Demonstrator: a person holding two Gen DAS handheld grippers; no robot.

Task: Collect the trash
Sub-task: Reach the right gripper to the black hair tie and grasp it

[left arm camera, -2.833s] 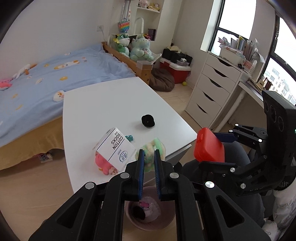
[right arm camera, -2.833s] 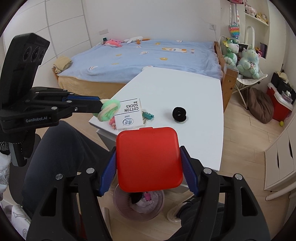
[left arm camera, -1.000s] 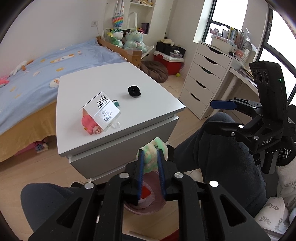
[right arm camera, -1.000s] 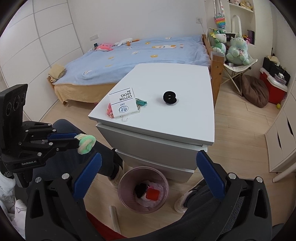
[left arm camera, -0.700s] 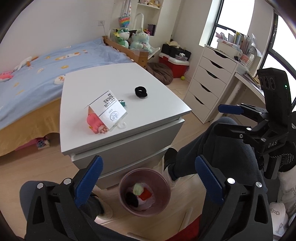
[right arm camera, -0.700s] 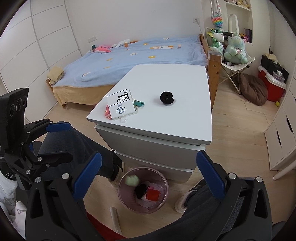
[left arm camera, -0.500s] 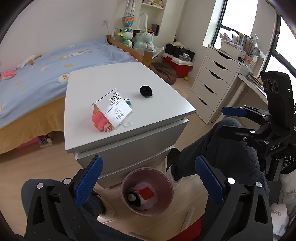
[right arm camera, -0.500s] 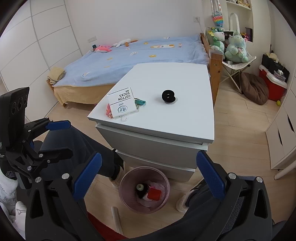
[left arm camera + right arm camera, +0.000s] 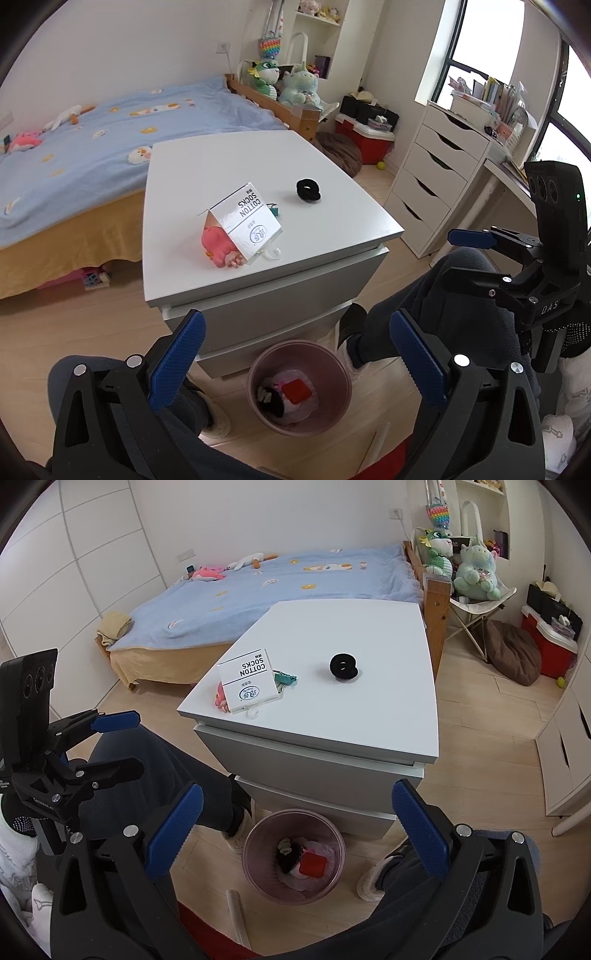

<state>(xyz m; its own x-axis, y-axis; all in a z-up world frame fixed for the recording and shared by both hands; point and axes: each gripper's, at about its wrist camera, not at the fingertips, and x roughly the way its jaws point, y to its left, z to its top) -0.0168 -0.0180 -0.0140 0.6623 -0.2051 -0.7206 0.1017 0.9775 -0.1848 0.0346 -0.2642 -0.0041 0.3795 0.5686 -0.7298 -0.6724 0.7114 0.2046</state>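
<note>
I see a bed (image 9: 295, 587) with a blue cover behind the white cabinet (image 9: 369, 709). Two plush toys (image 9: 474, 574) sit on a folding chair near the bed end. A brown cushion (image 9: 511, 651) lies on the floor beside a red box (image 9: 550, 653). A white drawer unit (image 9: 432, 184) stands under the window (image 9: 476, 37).

Both views are bright with even daylight. In the left wrist view the window (image 9: 480, 48) at upper right is blown out to white. The white bench (image 9: 240, 177) top reflects light softly without harsh glare; shadows under it and beside the bin (image 9: 293, 856) are faint and diffuse. Focus is sharp throughout, with no motion blur. Fisheye distortion bends walls and furniture toward the edges, and black vignetting fills every corner.
</note>
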